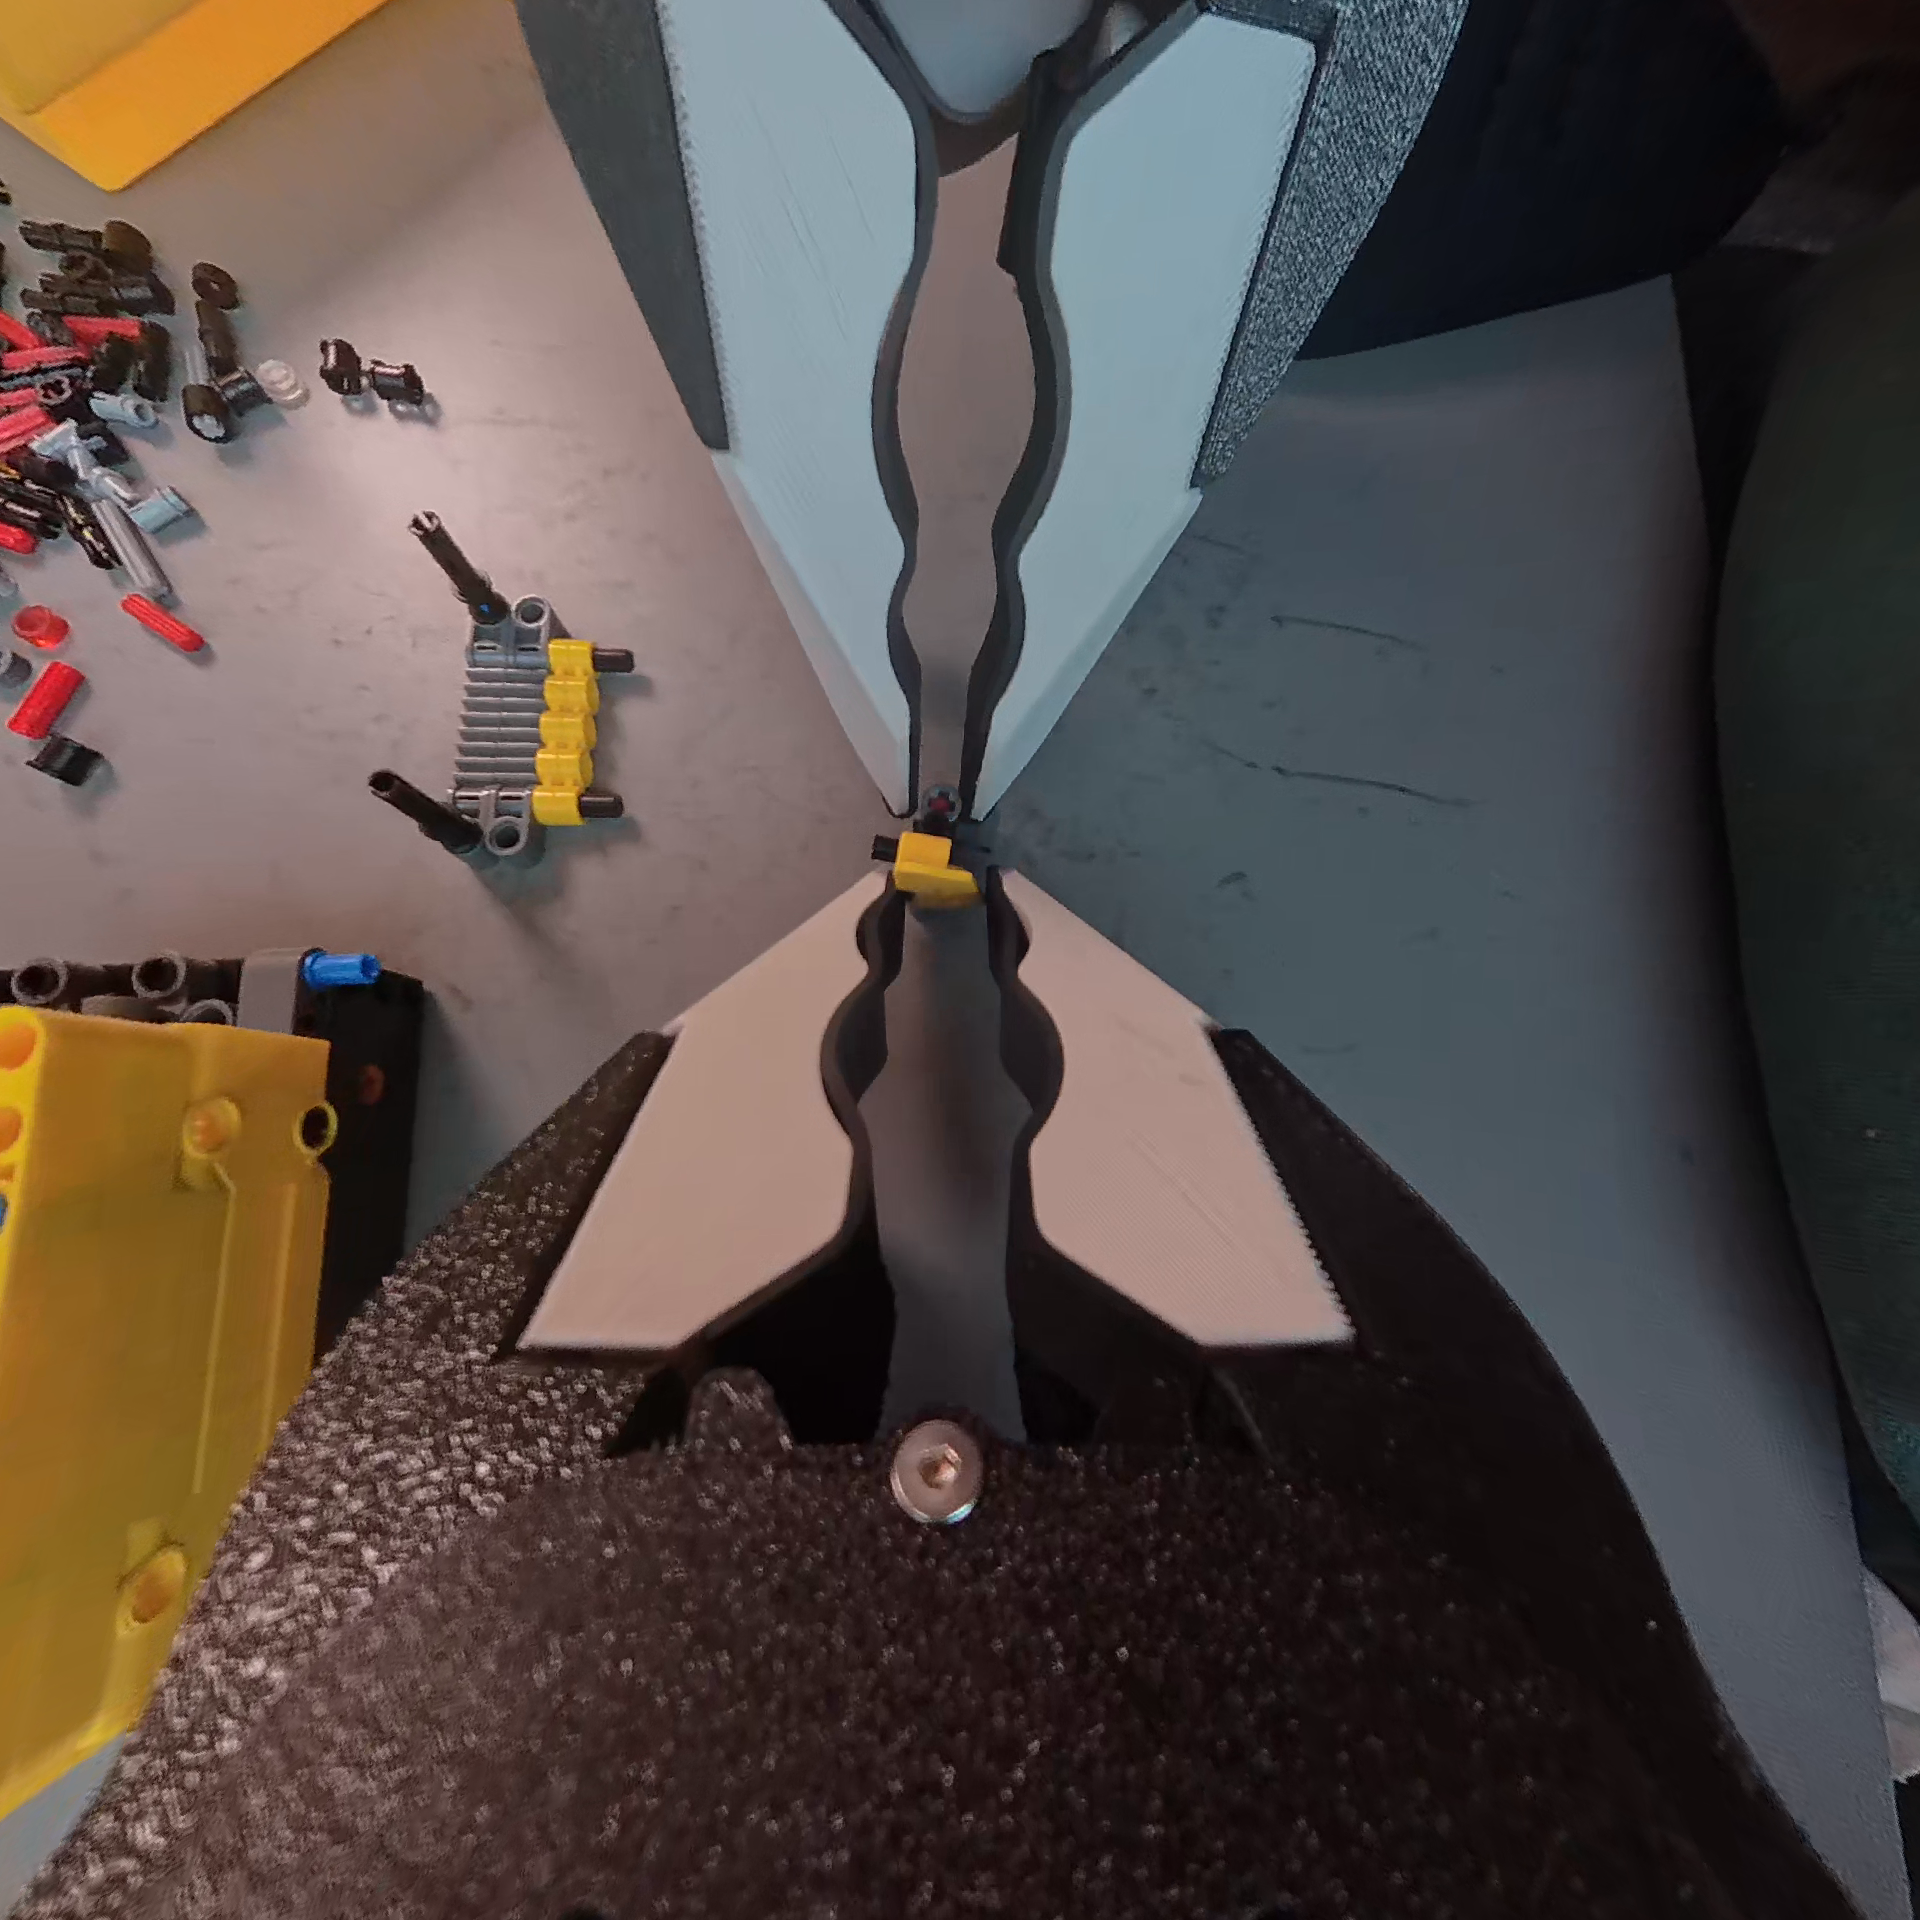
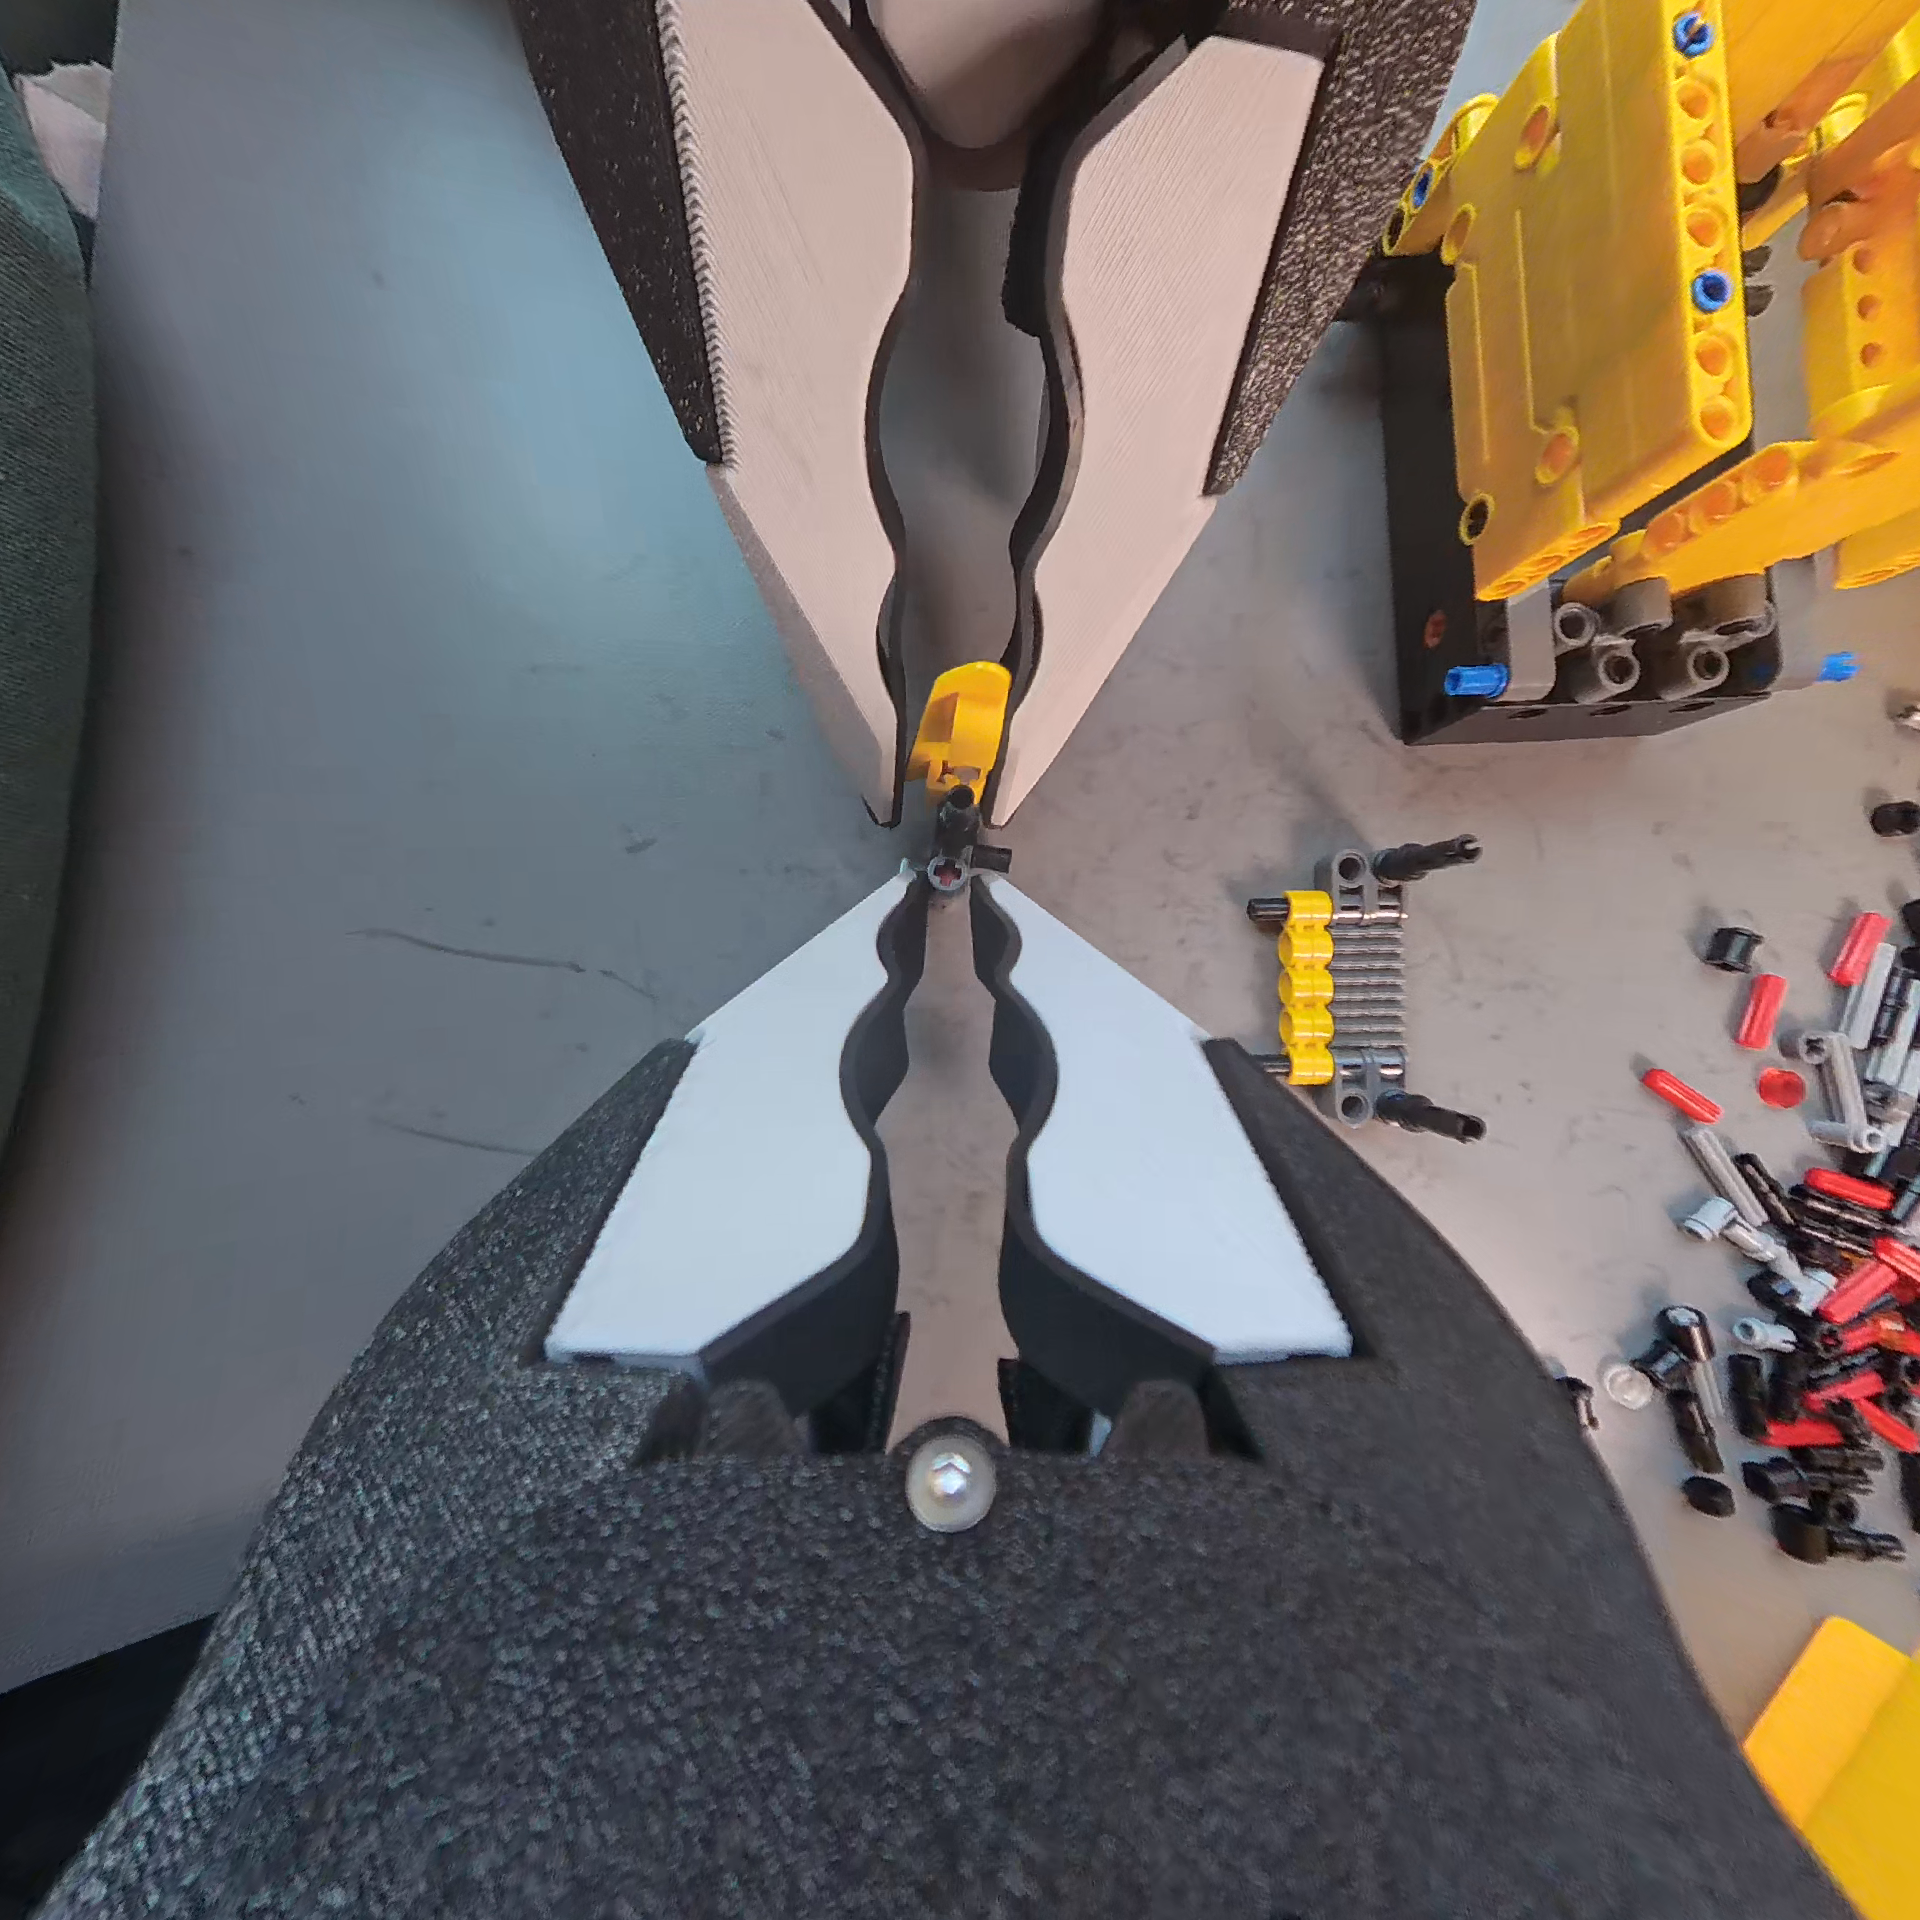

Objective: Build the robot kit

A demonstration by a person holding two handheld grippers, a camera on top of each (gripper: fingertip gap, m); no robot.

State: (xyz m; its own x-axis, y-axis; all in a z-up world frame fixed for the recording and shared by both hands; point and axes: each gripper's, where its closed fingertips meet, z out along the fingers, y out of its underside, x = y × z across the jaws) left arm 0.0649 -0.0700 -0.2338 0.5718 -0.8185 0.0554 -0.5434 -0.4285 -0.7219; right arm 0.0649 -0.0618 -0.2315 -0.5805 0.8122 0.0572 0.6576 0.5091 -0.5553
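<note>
The two grippers meet tip to tip above the grey table [image 1: 1403,727]. In the left wrist view, my left gripper [image 1: 940,883] is shut on a small yellow connector [image 1: 933,871] with a black pin sticking out of its left side. My right gripper [image 1: 940,812] comes in from the top, shut on a small grey piece with a red-centred cross hole [image 1: 940,802]. The two pieces touch. In the right wrist view, my right gripper [image 2: 943,881] grips the grey piece [image 2: 948,871]. The left gripper [image 2: 940,810] holds the yellow connector [image 2: 961,722] opposite it.
A grey ribbed assembly with a row of yellow connectors [image 1: 530,727] [image 2: 1340,987] lies on the table. Beside it is a pile of small black, red and grey parts [image 1: 73,436] [image 2: 1829,1299]. A large yellow and black model [image 1: 135,1299] [image 2: 1621,312] stands close by. A yellow box [image 1: 135,73] sits beyond. The grippers are tip to tip, or close to it.
</note>
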